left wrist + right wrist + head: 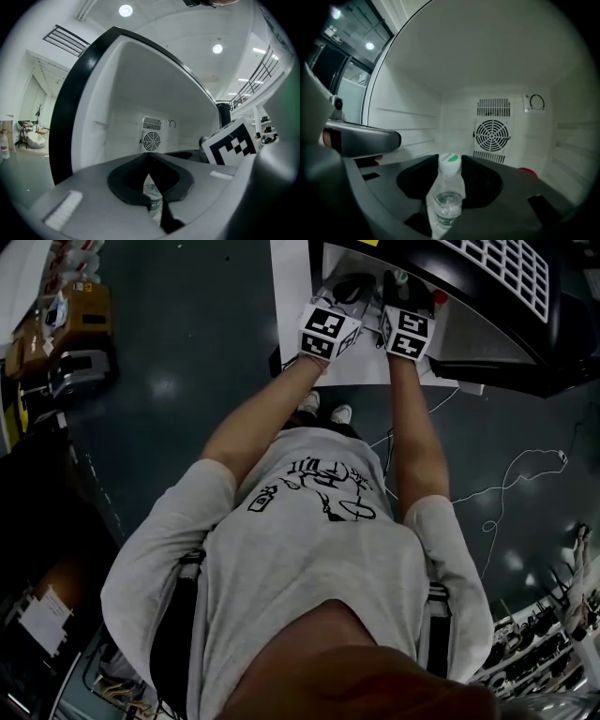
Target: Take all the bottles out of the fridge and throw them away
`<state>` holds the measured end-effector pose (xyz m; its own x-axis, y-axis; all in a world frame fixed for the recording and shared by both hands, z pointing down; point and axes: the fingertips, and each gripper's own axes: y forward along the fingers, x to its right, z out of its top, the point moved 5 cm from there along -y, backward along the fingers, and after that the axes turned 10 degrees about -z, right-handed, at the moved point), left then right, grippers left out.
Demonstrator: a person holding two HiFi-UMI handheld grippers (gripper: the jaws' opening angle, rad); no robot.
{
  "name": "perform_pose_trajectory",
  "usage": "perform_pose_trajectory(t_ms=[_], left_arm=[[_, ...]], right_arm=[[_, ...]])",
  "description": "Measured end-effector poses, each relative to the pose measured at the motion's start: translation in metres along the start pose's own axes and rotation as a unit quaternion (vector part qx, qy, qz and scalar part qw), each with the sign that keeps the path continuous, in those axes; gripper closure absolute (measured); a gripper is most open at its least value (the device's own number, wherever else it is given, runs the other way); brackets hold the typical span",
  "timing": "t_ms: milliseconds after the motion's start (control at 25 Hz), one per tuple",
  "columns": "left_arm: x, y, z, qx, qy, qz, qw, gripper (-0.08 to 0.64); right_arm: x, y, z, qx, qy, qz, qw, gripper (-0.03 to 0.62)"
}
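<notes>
Person (pixel 309 549) reaching into an open mini fridge (pixel 487 296), left gripper (pixel 149 157) clamped tip to tip round a small clear bottle (pixel 153 199), right gripper (pixel 450 164) jaws parted either side of an upright white-capped water bottle (pixel 448 197) inside the fridge, fan vent (pixel 492 136) behind.

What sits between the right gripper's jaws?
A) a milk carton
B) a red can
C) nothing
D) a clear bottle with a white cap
D: in the right gripper view a clear bottle stands upright between the jaws, its white cap bearing a green mark.
</notes>
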<state>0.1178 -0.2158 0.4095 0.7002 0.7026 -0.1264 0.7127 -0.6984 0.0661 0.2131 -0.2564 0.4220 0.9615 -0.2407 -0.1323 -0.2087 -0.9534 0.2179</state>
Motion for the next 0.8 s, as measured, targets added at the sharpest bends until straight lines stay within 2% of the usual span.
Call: perform_pose_trajectory(t_ms=[440, 800], left_arm=[[0.013, -0.008, 0.012, 0.009, -0.007, -0.029, 0.9995, 0.551], [0.039, -0.029, 0.032, 0.013, -0.001, -0.059, 0.9982, 0.551]], right_arm=[[-0.003, -0.034, 0.0, -0.005, -0.001, 0.031, 1.0, 0.44], [-0.008, -0.087, 0.028, 0.006, -0.012, 0.079, 0.997, 0.44]])
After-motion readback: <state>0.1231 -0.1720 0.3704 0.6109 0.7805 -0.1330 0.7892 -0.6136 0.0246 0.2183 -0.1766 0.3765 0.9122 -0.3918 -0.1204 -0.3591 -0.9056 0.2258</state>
